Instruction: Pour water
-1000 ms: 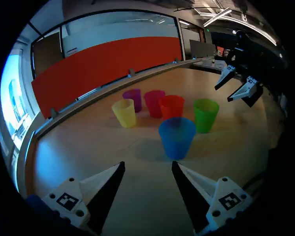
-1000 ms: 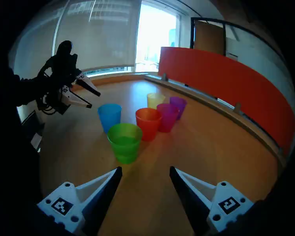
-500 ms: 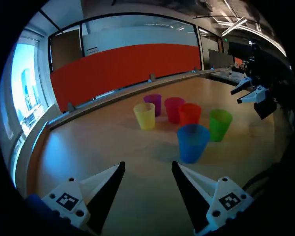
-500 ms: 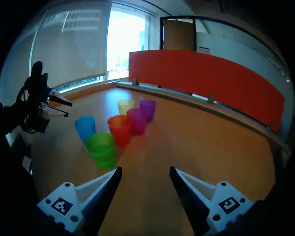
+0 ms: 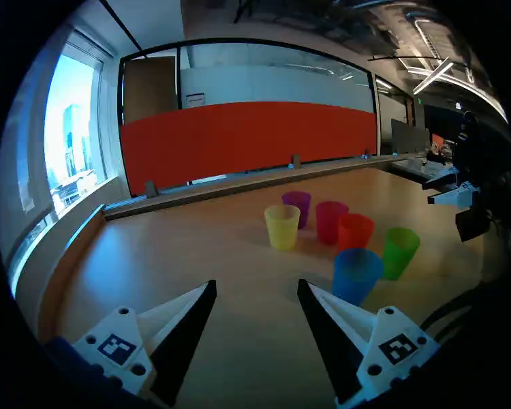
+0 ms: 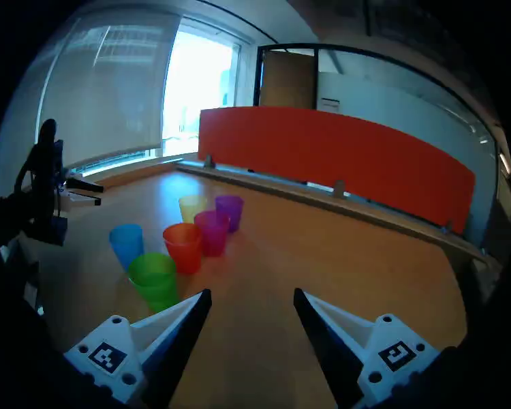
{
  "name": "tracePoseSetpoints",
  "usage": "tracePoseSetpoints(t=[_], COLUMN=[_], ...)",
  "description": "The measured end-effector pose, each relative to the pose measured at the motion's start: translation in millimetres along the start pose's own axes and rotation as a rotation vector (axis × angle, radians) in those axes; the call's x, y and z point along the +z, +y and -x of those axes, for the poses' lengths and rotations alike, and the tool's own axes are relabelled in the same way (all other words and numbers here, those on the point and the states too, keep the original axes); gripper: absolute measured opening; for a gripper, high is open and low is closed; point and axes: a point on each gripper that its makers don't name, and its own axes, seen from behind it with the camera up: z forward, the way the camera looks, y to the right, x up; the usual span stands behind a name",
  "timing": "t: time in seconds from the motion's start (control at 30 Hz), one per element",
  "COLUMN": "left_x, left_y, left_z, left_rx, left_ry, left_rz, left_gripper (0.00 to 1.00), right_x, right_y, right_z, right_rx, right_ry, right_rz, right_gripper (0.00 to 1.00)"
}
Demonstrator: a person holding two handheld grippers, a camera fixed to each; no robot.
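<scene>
Six upright cups (image 5: pixel 355 232), mouths up.

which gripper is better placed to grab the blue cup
Left, probably. The blue cup is the nearest cup ahead of the open left gripper; from the right gripper it sits farther off, past the green cup.

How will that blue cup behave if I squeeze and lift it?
The blue cup looks like thin, translucent plastic, so it is probably light and may flex under a firm squeeze. Its base is narrower than its rim, so a sideways push high up could tip it. I cannot tell whether it holds water.
</scene>
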Motion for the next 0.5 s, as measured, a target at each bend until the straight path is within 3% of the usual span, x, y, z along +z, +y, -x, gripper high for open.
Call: tracePoseSetpoints(t=[0.5], left_x=[-2.3], left_y=[-16.9], left_z=[-17.5], left_rx=[-0.053], left_ry=[0.088], left_rz=[-0.070], left_gripper=[0.88], right_x=[-1.0], right_y=[34.5], right_z=[-41.6], right_rx=[0.062], right_ry=[0.159], right_rz=[0.156], right_gripper=[0.94])
